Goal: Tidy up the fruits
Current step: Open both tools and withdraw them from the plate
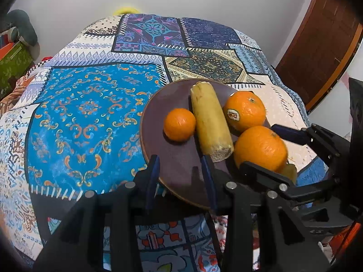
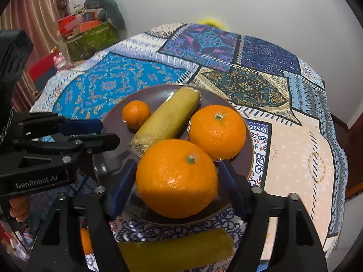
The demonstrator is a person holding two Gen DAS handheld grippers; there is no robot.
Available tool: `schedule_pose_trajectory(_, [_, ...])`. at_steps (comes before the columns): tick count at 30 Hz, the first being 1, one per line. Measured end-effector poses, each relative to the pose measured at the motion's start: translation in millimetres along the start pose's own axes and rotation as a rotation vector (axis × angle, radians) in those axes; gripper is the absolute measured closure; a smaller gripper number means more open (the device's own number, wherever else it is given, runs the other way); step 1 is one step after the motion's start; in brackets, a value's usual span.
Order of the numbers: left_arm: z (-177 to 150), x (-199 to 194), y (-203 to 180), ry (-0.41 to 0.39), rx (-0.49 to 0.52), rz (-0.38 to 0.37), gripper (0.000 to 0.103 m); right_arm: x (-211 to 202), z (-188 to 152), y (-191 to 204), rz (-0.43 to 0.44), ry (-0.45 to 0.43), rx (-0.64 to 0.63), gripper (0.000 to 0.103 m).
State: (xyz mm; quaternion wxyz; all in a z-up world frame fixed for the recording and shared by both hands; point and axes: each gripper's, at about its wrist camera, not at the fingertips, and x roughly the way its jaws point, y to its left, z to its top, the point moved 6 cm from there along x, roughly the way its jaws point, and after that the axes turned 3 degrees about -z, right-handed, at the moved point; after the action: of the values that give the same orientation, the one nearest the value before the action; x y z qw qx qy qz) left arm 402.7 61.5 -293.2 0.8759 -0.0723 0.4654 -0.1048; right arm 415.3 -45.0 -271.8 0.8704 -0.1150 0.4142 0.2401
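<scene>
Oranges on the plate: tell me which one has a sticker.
The far right orange, beside the yellow stalk's far end. It has a label on its side; the small orange and the near orange show none.

You are looking at a round tabletop [image 1: 74, 117] covered in a patchwork cloth [image 2: 295, 149] of blue, navy, cream and gold panels. A dark purple plate [image 1: 156, 122] rests directly on the cloth. Just beside the plate's near rim, a yellow-green stalk piece [image 2: 179, 247] lies on the cloth.
</scene>
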Motion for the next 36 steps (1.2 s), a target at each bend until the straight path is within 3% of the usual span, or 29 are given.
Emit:
schedule_pose_trajectory(2, [-2, -7, -1, -0.006, 0.003, 0.0, 0.066, -9, 2, 0, 0.001, -0.024, 0.014, 0.018])
schedule_pose_trajectory(22, [-36, -105, -33, -0.086, 0.046, 0.009, 0.062, -107, -19, 17, -0.052, -0.113, 0.0, 0.018])
schedule_pose_trajectory(32, [-76, -107, -47, -0.038, 0.049, 0.016, 0.06, -122, -59, 23, -0.036, -0.088, 0.045, 0.018])
schedule_pose_trajectory(36, [-88, -105, -49, -0.017, 0.054, 0.02, 0.052, -117, -75, 29, -0.012, -0.063, 0.044, 0.019])
